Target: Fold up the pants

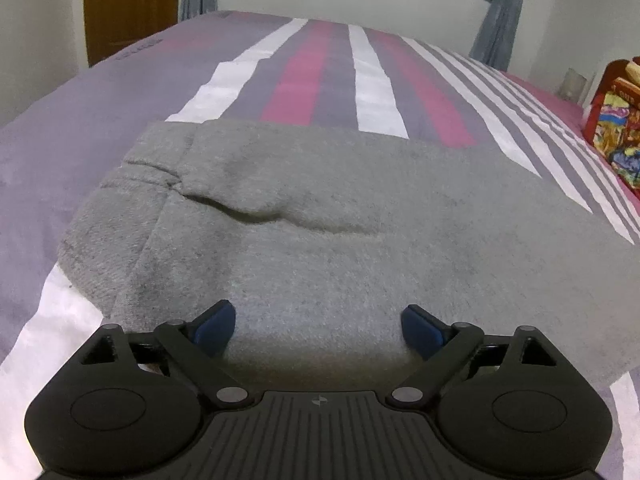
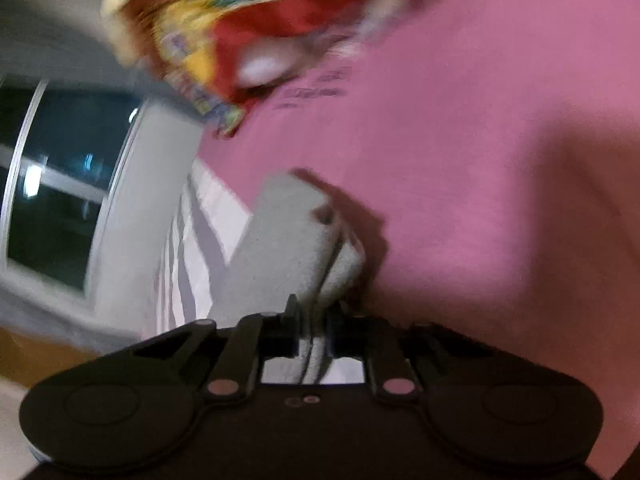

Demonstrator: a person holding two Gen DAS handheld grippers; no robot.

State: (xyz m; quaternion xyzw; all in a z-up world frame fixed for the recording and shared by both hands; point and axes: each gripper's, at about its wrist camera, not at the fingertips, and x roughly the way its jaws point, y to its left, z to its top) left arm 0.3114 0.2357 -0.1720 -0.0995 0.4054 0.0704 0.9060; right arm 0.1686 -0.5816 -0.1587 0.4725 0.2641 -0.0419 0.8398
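now | left fingers (image 1: 318, 330) spread over grey pants (image 1: 320, 220) | right fingers (image 2: 314, 330) pinching pants hem | bright bag (image 1: 616, 128) nearby

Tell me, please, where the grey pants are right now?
The grey pants lie on the striped bedspread before the open left gripper; the right gripper pinches one end.

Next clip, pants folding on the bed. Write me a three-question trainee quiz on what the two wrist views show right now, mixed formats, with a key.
1. True or false: the left gripper is clamped on the grey fleece pants.
2. Multiple choice: the right gripper is A) open over bare sheet, B) shut on a grey fabric end of the pants, C) out of view.
3. Fill in: the pants lie on a ____ bedsheet of purple, pink and white.

Key: 1 false, its blue-padded fingers stand apart above the cloth; 2 B; 3 striped.
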